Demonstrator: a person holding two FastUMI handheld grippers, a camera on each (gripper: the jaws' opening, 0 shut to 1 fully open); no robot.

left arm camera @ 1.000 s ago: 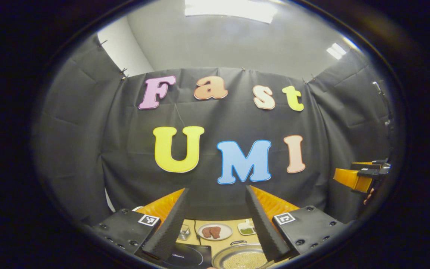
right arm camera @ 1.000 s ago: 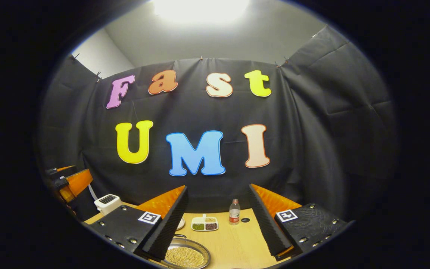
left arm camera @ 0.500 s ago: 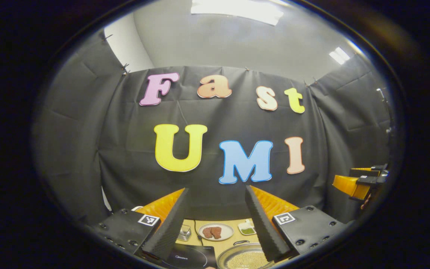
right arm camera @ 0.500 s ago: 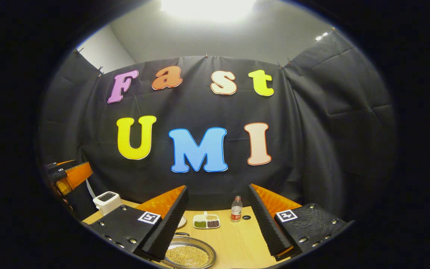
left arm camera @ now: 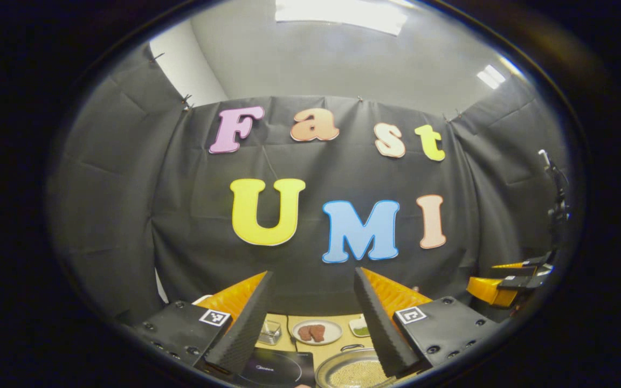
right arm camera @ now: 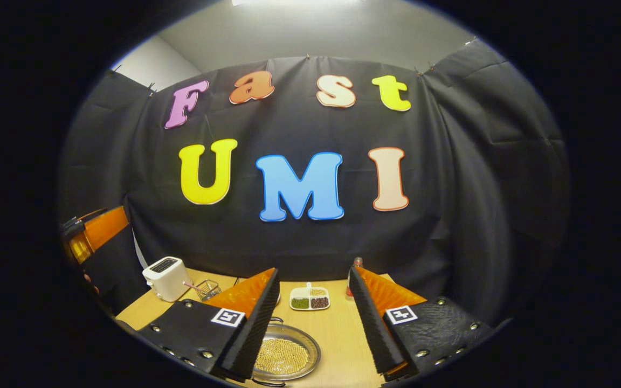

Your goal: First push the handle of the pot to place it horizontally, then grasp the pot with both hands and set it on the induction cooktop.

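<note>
Since a second ago both claws have tipped downward, the right one more, so more of the worktop comes into the lower part of its view; the toaster and wire basket now stand clear at lower left there.

Left claw: fingers spread wide, holding nothing, raised above the worktop. Between its fingers, low in the left gripper view:
- cooktop, black, at bottom centre-left.
- pot, a shallow metal pan of small yellowish beads, just beside the cooktop on its right, partly behind the right-hand finger; a thin wire handle shows at its far rim.
- plate, white, with brown pieces on it, beyond the cooktop.
- glass dish, small, left of the plate.
- small white dish with green contents, right of the plate.

Right claw: fingers spread wide, holding nothing, above the worktop. It also appears as an orange and black shape at the right edge of the left gripper view. In the right gripper view:
- pot, bottom centre, partly covered by the left-hand finger, resting on the worktop; whether its handle lies flat cannot be told.
- divided dish, white, with green, dark and pale contents, beyond the pot at centre.
- bottle, mostly hidden behind the right-hand finger.
- toaster, white, at lower left.
- wire basket, just right of the toaster.
- left claw, orange, at the left edge of the frame.
</note>
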